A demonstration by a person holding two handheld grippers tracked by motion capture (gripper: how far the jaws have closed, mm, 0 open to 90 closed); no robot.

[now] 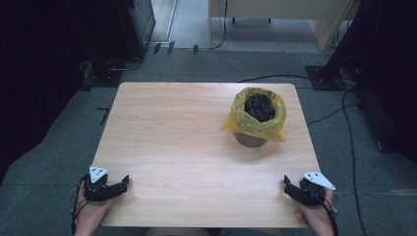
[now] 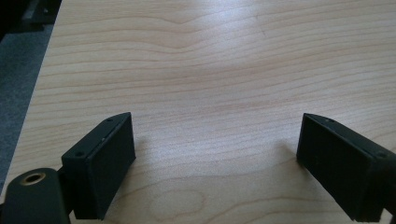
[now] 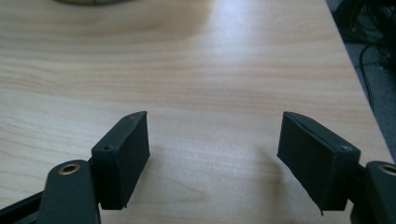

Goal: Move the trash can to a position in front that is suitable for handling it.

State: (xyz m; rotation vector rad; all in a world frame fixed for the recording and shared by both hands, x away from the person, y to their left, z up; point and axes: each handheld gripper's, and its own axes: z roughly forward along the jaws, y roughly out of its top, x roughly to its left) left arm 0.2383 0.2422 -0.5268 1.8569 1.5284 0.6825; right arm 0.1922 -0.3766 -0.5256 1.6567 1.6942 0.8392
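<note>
A small grey bin (image 1: 250, 140) lined with a yellow plastic bag (image 1: 244, 123) stands on the right half of the wooden table (image 1: 172, 128). Dark crumpled material (image 1: 259, 106) fills the bag. My left gripper (image 1: 125, 181) rests at the near left corner, held by a hand, its jaws pointing right. In the left gripper view it (image 2: 215, 140) is open over bare wood. My right gripper (image 1: 286, 183) sits at the near right corner, far from the bin. In the right gripper view it (image 3: 212, 135) is open with nothing between its jaws, and the bin's base (image 3: 91, 1) shows at the top edge.
Grey carpet surrounds the table. Black cables (image 1: 344, 108) run over the floor at the right, dark equipment (image 1: 123, 34) stands at the back left and a light wooden desk (image 1: 280, 14) at the back.
</note>
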